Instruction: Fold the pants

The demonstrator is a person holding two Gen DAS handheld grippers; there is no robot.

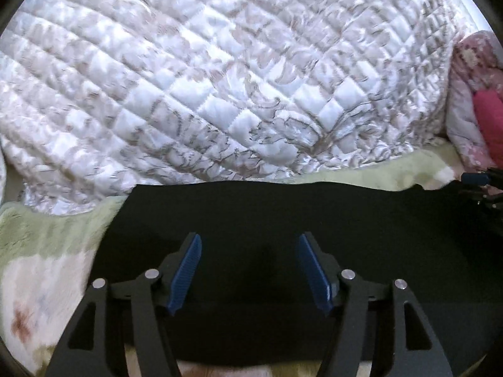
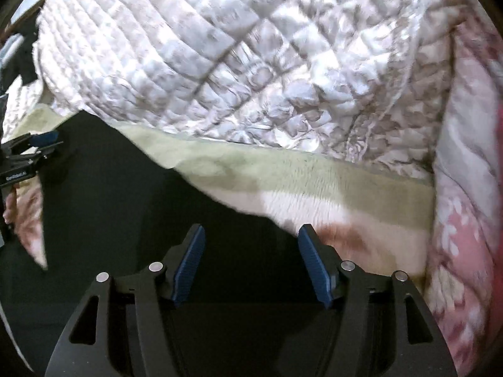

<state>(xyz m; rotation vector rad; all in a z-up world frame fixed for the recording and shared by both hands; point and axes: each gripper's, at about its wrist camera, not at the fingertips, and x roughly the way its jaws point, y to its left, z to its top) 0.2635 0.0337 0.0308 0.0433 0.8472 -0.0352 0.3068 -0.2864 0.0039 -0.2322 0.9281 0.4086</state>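
- Black pants (image 1: pixel 267 207) lie flat on a green-and-cream blanket (image 1: pixel 37 235) on a bed, a white quilt (image 1: pixel 220 78) bunched behind them, apparently pushed back for folding room.
- The left claw (image 1: pixel 250 270) hangs spread above the dark cloth, pinching nothing; the right claw (image 2: pixel 251 267) hangs likewise spread over the pants' edge.
- Both seem poised between grips.
- Only the right wrist view shows the slanting edge of the pants and a pink floral cover (image 2: pixel 465 220) close up; each view catches the other claw at its border.
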